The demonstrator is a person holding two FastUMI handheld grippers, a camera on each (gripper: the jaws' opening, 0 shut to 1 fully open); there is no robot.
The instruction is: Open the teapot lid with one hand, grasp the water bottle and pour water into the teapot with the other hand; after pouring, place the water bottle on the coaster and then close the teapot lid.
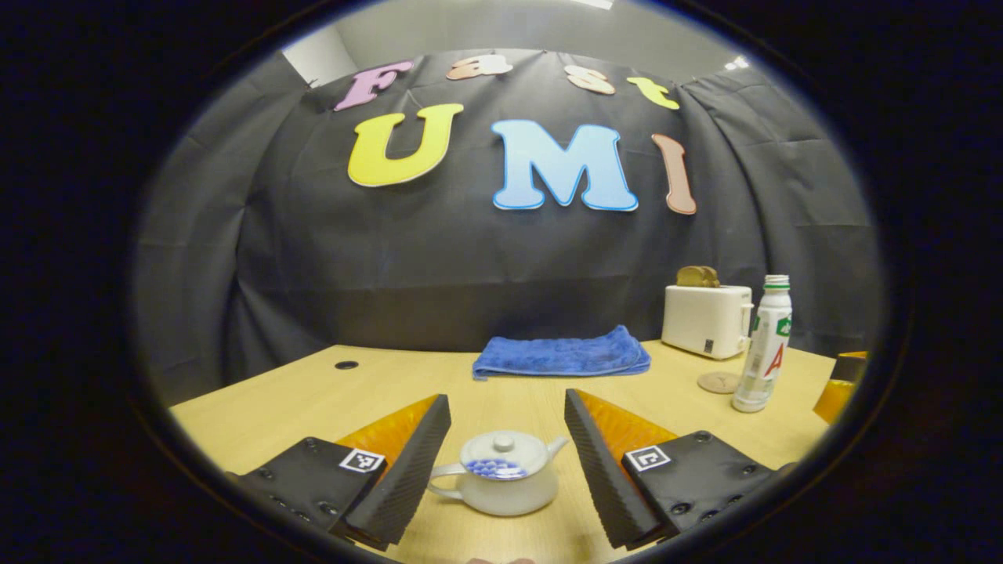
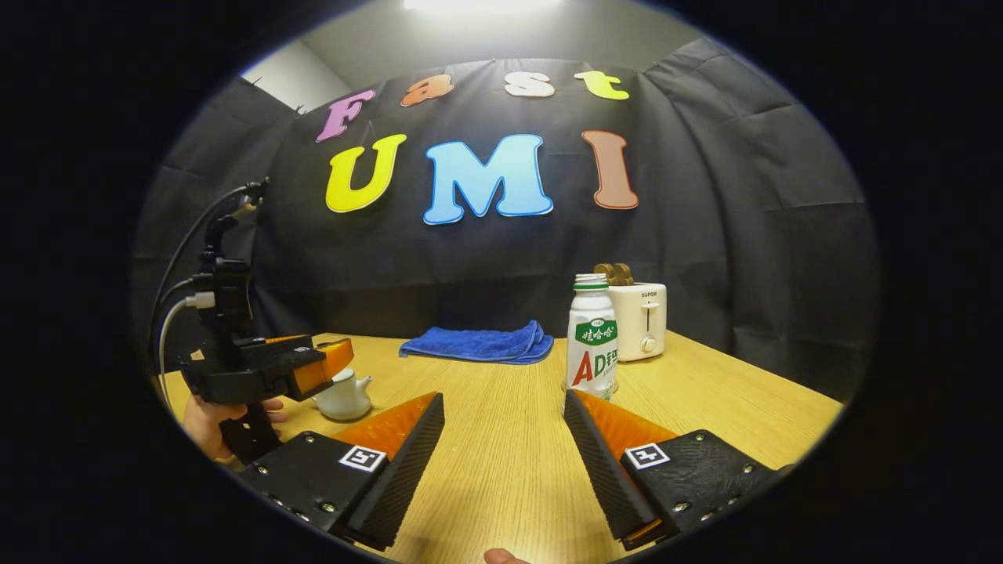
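The left gripper [image 1: 508, 462] stands spread with the teapot [image 1: 501, 476] between its fingers, touching neither; the lid [image 1: 503, 450] is still seated. We judge the lid-opening step in hand: the next move calls for lowering and pinching the lid knob. The right gripper [image 2: 504, 458] is likewise spread and empty, with the water bottle [image 2: 592, 337] upright at its 12 o'clock, well apart. The coaster [image 1: 718, 382] lies just beside the bottle.
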